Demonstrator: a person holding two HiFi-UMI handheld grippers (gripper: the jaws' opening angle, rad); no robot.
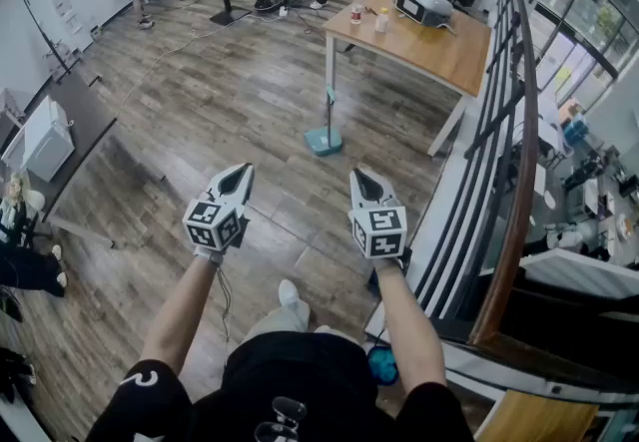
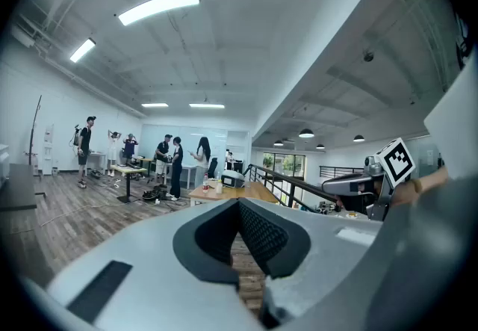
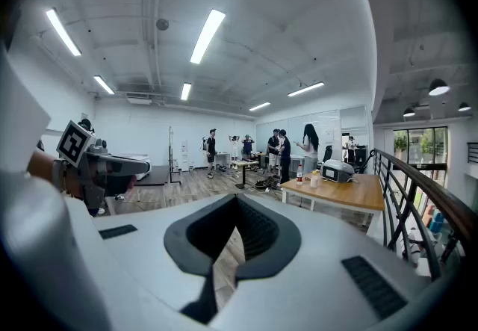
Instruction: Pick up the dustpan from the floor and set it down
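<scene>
nothing is done yet: the dustpan (image 1: 323, 138) stands on the floor (image 1: 250, 96) beside the table (image 1: 449, 51) corner leg, well ahead. my left gripper (image 1: 242, 171) and right gripper (image 1: 360, 175) are both closed, empty; reaching, lifting, setting down are all left.

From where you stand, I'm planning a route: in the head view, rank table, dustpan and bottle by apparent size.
Largest: table.
Then: dustpan, with its upright handle.
Smallest: bottle, though it stands farther from the camera, so the gap is unsure.
</scene>
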